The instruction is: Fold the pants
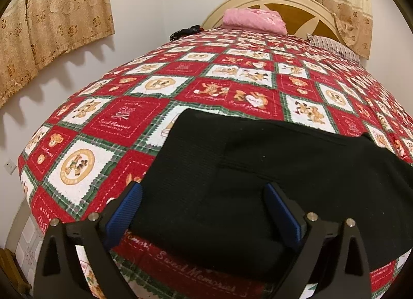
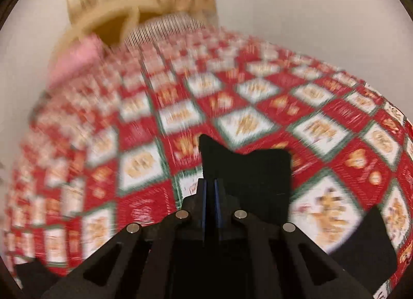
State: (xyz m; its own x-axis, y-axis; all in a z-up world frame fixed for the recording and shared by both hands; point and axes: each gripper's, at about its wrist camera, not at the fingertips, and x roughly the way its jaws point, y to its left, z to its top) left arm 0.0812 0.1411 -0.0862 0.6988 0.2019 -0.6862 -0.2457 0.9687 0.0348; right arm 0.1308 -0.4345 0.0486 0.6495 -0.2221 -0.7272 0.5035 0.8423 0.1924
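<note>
Black pants [image 1: 258, 170] lie on the red patchwork bedspread [image 1: 129, 118] near the bed's front edge. My left gripper [image 1: 204, 195] is open, its blue pads [image 1: 129, 203] standing either side of the pants' near left part, just above the cloth. My right gripper [image 2: 210, 185] is shut on a fold of the black pants [image 2: 247, 170], holding it lifted above the bedspread [image 2: 155, 123]. The right wrist view is blurred by motion.
A pink folded cloth [image 1: 254, 20] and a striped pillow [image 1: 333, 46] lie by the wooden headboard [image 1: 296, 10]. Curtains [image 1: 51, 15] hang on the wall at left and right. The bed's left edge drops to a tiled floor [image 1: 25, 244].
</note>
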